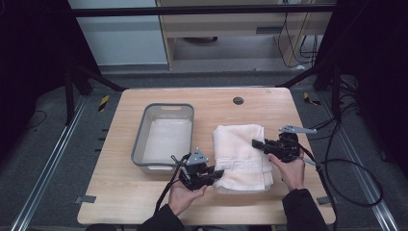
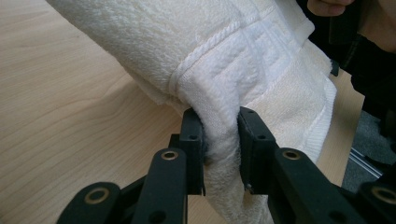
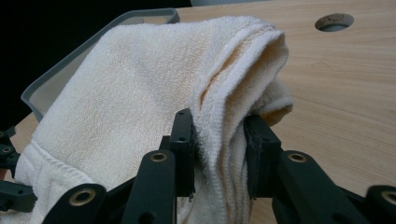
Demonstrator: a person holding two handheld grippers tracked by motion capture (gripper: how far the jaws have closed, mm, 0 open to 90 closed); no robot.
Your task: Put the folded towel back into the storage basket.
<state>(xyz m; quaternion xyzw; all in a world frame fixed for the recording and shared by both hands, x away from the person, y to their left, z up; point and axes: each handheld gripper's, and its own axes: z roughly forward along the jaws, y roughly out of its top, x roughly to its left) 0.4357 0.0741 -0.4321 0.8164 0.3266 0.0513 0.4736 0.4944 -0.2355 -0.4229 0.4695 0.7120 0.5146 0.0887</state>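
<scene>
Towel: one folded cream towel [image 1: 243, 156], on the wooden table [image 1: 120, 197] right of the basin, gripped at both sides.
Left gripper [image 1: 217, 173]: near-left corner, pointing right, jaws pinched on the towel's hem.
Right gripper [image 1: 256, 143]: right edge, pointing left, jaws clamped on folded layers.
Hands: two, entering from the near edge.
Basin: one grey plastic basin [image 1: 139, 139], just left of the towel.

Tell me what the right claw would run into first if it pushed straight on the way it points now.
Beyond the folded towel it already pinches, the right claw points toward the grey basin; its rim looks like the first thing in line. The left claw sits lower, probably off that line; depth is hard to judge.
</scene>
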